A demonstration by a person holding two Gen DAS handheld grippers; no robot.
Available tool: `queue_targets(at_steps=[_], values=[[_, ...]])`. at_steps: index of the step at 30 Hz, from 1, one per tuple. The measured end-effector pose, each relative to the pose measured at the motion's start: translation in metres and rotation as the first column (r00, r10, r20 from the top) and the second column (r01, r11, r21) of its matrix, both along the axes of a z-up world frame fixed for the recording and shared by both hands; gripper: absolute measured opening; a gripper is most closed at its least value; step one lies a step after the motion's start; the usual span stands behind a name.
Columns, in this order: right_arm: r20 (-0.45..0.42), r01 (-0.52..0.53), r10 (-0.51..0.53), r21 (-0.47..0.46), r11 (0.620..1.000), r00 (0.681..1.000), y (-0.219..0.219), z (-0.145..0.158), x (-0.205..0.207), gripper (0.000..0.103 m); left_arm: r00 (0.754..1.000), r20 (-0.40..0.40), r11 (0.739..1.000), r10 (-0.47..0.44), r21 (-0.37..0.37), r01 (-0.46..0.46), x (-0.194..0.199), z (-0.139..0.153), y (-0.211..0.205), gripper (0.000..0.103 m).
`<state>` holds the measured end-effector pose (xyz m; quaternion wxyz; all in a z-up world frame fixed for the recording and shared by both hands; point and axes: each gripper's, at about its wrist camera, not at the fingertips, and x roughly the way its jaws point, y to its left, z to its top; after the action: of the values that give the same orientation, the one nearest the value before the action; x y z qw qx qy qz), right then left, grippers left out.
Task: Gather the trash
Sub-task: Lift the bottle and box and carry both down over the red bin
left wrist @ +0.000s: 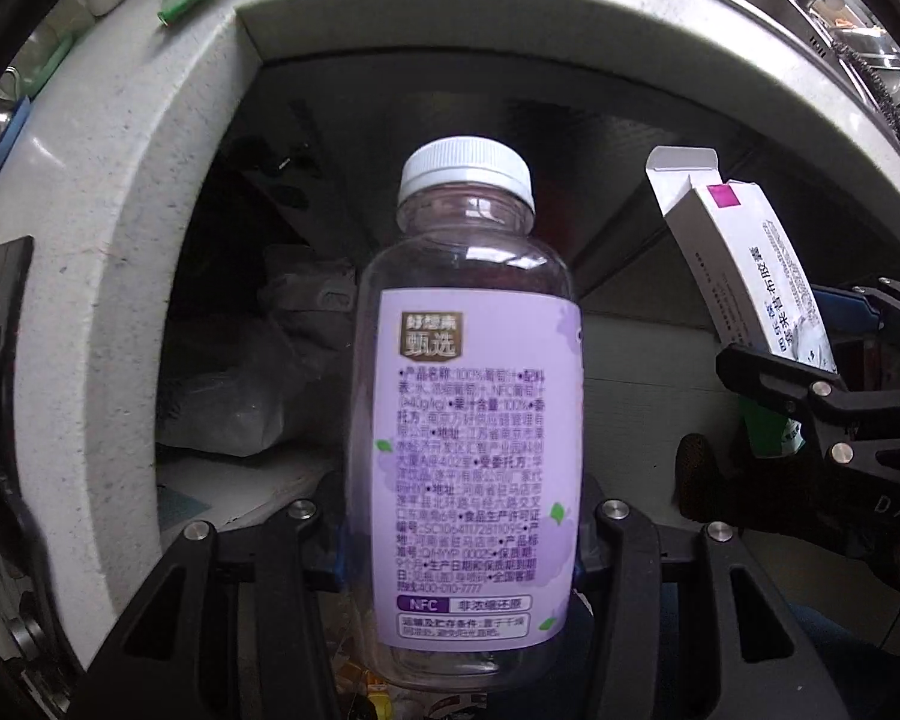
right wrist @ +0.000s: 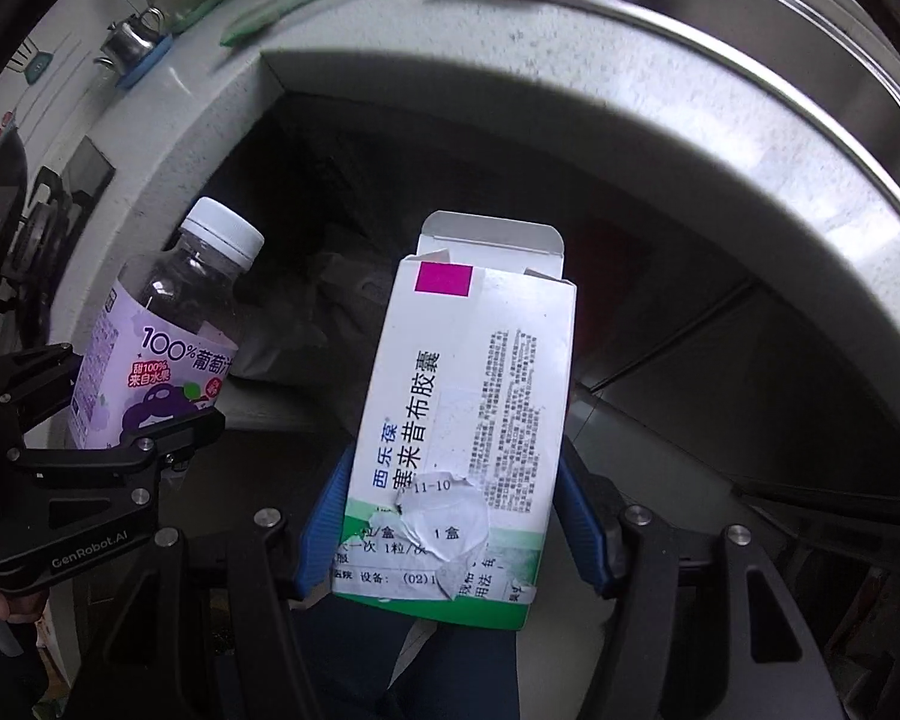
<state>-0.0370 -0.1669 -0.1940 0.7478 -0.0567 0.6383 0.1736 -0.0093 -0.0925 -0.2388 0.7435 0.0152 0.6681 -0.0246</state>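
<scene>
Below the pale speckled countertop (left wrist: 120, 192), in front of the dark open space under it, two pieces of trash are carried point-down. An empty grape juice bottle (left wrist: 468, 396), clear plastic with a lilac label and a white cap, is clamped across its lower body by the left gripper (left wrist: 459, 546), whose blue pads press on either side of the label; the cap points away from the gripper, toward the dark recess. A white medicine box (right wrist: 468, 414), its top flap open and its printed sticker partly torn, is gripped near its green lower end by the right gripper (right wrist: 450, 534), the blue pads closed against both narrow sides. The two loads are held side by side, near each other but apart, the box to the right of the bottle.

The step in hand is judged to be the carrying of both items to a bin. A crumpled grey bag (left wrist: 282, 360) is seen in the recess beyond the bottle, though whether it lines a bin cannot be told. The next move calls for each item to be brought over the bin's opening and the jaws widened so that bottle and box drop clear. The steel sink (right wrist: 780, 18) and the clutter on the counter are left untouched.
</scene>
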Motion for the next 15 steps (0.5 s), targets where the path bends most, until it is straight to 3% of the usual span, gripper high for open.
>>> queue_targets(at_steps=[8,15], values=[[-0.079,0.034,-0.036,-0.035,0.999,0.996,0.002,-0.113,0.023,0.061,0.995,-0.095,0.999,0.039,-0.025,-0.042,0.02,-0.124,0.013,0.047],[-0.139,0.044,-0.054,-0.075,0.996,0.989,-0.01,-0.215,0.033,0.061,0.987,-0.158,0.999,0.004,-0.044,-0.011,0.031,-0.24,0.005,0.047]])
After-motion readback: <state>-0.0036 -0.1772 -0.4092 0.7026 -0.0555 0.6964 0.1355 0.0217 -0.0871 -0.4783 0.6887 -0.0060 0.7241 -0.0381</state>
